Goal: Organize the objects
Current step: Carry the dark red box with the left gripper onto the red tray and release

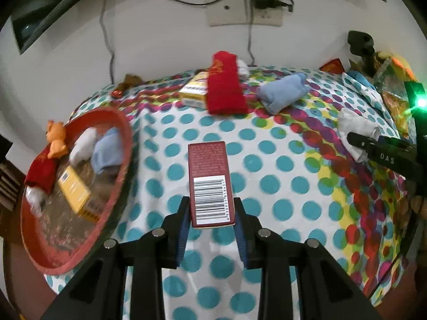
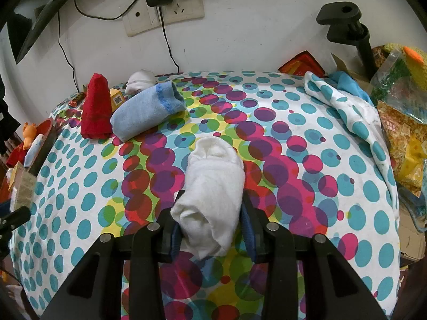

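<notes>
Red tray [image 1: 121, 160] blurred; white sock's [image 2: 210, 200] underside hidden.

left wrist — low, close, facing wall | right wrist — same | shared: dotted cloth [image 1: 267, 138]

Maroon box [image 1: 210, 184] in left claw [image 1: 212, 222]

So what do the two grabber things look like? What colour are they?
Both look alike. The left gripper and the right gripper are chunky black plastic, each with two fingers lined with blue pads. Round silver bolts sit on top. From the left camera, the right gripper's side shows white letters "DAS" and a glowing green light. No sleeves or hands show.
</notes>
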Demonstrator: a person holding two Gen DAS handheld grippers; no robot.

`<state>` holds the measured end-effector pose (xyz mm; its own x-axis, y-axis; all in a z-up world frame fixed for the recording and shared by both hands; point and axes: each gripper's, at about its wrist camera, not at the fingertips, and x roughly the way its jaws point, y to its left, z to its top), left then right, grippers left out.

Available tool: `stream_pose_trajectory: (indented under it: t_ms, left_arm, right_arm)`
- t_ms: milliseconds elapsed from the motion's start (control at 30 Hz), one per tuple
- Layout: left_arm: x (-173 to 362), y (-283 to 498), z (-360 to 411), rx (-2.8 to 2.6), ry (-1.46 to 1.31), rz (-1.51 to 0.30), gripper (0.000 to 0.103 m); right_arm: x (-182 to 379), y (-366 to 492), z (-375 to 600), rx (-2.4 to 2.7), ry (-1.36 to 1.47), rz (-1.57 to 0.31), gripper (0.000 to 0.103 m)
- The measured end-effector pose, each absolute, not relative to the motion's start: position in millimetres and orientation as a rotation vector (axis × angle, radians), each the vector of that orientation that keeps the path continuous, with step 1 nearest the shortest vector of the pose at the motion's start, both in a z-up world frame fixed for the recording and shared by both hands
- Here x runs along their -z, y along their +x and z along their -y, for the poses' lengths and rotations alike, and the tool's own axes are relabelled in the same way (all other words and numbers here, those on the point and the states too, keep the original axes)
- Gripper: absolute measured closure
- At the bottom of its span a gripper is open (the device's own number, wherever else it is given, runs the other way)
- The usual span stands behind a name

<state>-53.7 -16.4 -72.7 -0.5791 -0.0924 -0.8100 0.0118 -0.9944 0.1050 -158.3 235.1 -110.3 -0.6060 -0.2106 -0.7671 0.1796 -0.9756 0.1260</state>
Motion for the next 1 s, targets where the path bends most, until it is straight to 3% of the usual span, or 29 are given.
stream_pose_trajectory:
  t_ms: [667, 1000]
  left_arm:
    - [29.3, -7.8, 186.4, 2.544, 1.218, -0.078, 0.072]
    - [58.2, -15.2, 280.8, 2.387, 1.273, -0.156, 0.072]
  right_arm:
    - [110.0, -159.7, -235.1, 2.640, 1.267, 0.037, 0.067]
    - [110.1, -160.6, -236.3, 2.647, 1.270, 0.022, 0.066]
